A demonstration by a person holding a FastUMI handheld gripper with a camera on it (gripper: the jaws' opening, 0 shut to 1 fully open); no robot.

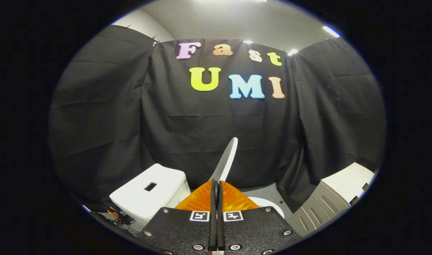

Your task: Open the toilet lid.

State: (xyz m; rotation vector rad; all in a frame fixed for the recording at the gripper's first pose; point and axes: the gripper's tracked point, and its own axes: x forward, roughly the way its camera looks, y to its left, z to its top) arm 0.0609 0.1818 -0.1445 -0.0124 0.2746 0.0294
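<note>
The white toilet lid (225,161) stands raised and nearly upright, seen edge-on, rising just beyond my fingertips. My gripper (216,182) is shut, its orange fingers (198,200) pressed together with nothing visible between the black pads. The lid's lower end is hidden behind the fingertips, so I cannot tell whether they touch it. The white toilet rim (270,205) shows low, to the right of the fingers. The white tank (148,194), with a rectangular opening in its top, sits to the left of the fingers.
A grey and white cabinet-like unit (338,196) stands at the right, close to the toilet. Cables and small orange items (116,216) lie on the floor left of the tank. Black cloth walls close in the booth behind.
</note>
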